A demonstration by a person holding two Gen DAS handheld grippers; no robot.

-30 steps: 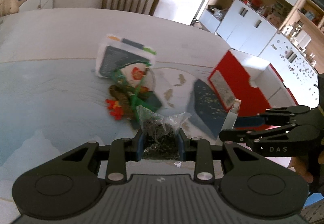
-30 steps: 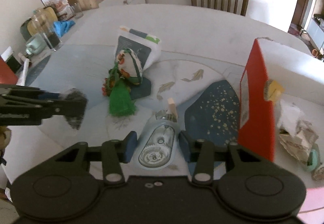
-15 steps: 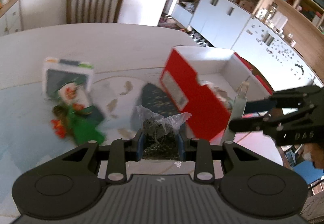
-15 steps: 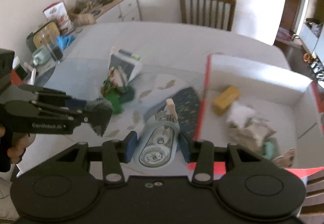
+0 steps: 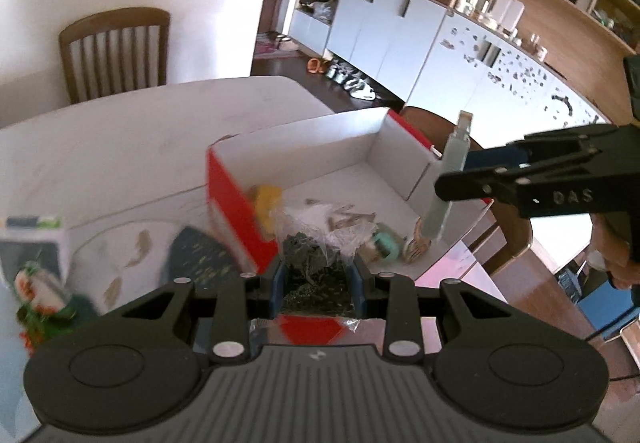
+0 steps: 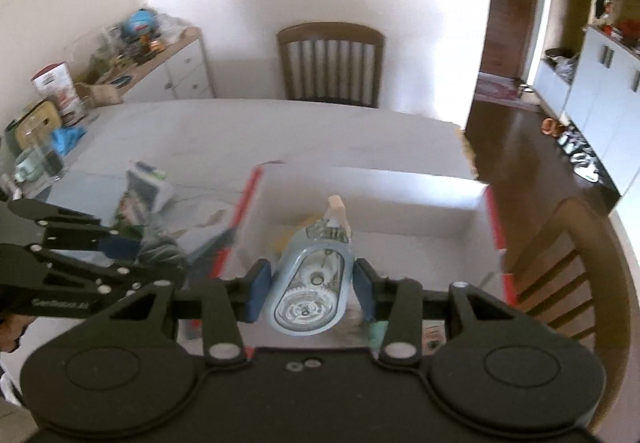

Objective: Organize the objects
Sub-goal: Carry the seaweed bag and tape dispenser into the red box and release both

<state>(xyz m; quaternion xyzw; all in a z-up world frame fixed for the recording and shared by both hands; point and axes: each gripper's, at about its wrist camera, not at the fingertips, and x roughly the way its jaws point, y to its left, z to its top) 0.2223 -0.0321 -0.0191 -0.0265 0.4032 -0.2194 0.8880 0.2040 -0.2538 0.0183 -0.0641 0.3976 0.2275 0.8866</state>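
Dining room, pale worktop (image 5: 120, 147), wooden slat-back chair (image 6: 330, 67) at far side. Since a second ago both tools have swung from the loose items on the patterned mat to above the open red-and-white cardboard box (image 5: 360, 147). Left tool (image 5: 318, 275) is clamped on a clear plastic bag of dark dried leaves (image 5: 316, 255), over the box's near corner. Right tool (image 6: 308, 287) grips a pale-blue transparent gear-mechanism gadget (image 6: 308, 291), over the box interior. Judgement: drop-off is next
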